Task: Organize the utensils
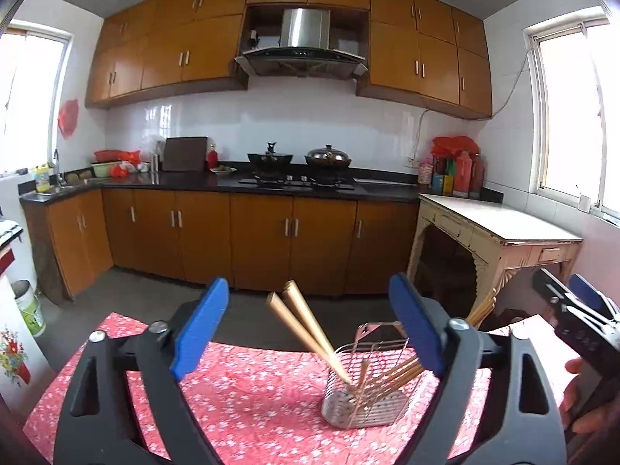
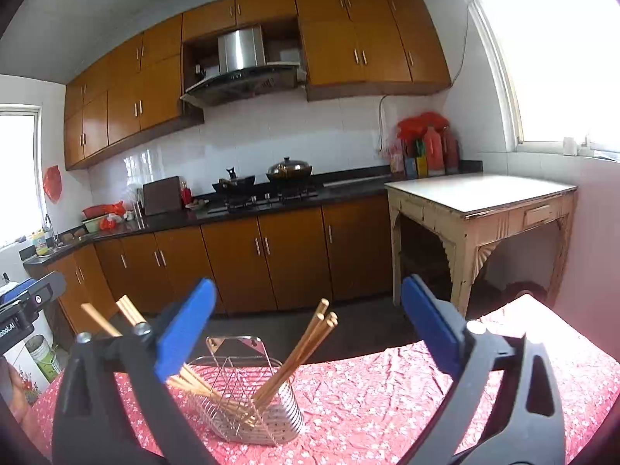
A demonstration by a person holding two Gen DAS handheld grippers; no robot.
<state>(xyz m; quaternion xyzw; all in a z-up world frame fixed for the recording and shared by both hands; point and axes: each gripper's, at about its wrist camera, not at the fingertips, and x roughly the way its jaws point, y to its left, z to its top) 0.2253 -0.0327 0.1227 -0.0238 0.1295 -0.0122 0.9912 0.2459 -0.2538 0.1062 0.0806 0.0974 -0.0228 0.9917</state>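
Left wrist view: wooden chopsticks (image 1: 306, 329) lean in the wire metal holder (image 1: 368, 399), apparently deposited.
Left gripper (image 1: 310, 333): spread, holding nothing.
Right gripper (image 2: 310, 329): spread, empty.

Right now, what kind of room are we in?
A home kitchen, most likely: a gas hob with lidded pans under a range hood, wooden cabinets along the wall, and a sink in the corner.

Orange-brown cabinets (image 1: 294, 46), white tiled wall (image 1: 294, 124), black countertop (image 1: 186, 182), cream side table (image 2: 480, 197), bright windows (image 2: 558, 58).
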